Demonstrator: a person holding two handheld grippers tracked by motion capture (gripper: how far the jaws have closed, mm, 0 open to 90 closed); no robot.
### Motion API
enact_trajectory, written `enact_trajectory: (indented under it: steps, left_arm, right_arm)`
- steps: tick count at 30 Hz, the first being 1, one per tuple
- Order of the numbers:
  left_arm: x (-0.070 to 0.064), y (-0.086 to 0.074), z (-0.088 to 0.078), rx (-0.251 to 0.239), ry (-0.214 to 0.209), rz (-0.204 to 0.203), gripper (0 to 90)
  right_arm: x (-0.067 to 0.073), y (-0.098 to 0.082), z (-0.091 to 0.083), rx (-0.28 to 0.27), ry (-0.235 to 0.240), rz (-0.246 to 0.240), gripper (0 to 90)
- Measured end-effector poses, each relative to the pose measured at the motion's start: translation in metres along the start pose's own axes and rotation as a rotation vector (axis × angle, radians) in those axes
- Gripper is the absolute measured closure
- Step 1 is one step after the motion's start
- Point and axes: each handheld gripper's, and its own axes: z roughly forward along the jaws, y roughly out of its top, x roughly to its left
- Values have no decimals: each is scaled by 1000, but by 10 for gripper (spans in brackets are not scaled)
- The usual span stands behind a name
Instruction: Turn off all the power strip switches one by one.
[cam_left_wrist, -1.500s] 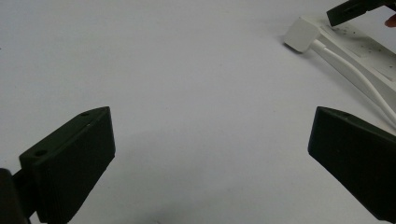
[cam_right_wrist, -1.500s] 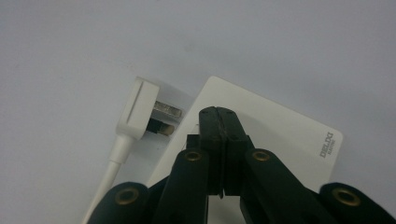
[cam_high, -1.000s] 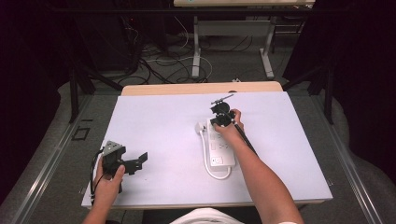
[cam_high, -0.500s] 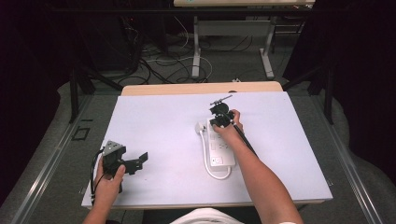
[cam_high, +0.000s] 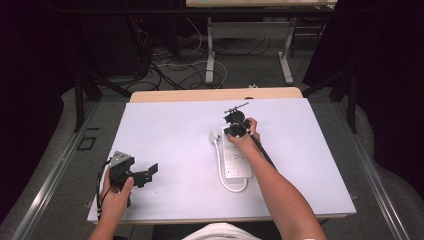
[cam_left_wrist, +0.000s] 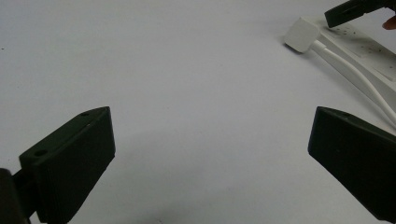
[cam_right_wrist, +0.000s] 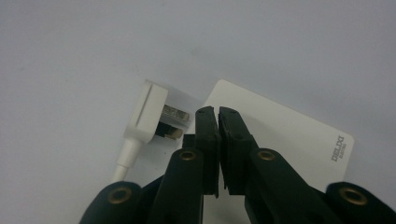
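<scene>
At the lower left of the high view the left claw (cam_high: 147, 174) rests spread and empty on the bench (cam_high: 170, 130). Mid-frame, the right claw (cam_high: 235, 131), pressed together and pinching nothing, points down over the far end of the white power strip (cam_high: 235, 162), beside its plug (cam_right_wrist: 150, 112). The step looks like handling the plug; next the claw must spread around it
</scene>
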Motion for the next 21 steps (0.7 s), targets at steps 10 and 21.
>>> enact_trajectory:
  steps: [10, 21]
  left_arm:
    - [-1, 0, 0, 9, -2, 5, 6]
    - [-1, 0, 1, 13, -2, 6, 6]
  right_arm:
    - [5, -10, -21, -60, 28, -33, 763]
    - [6, -34, -49, -104, 40, -23, 491]
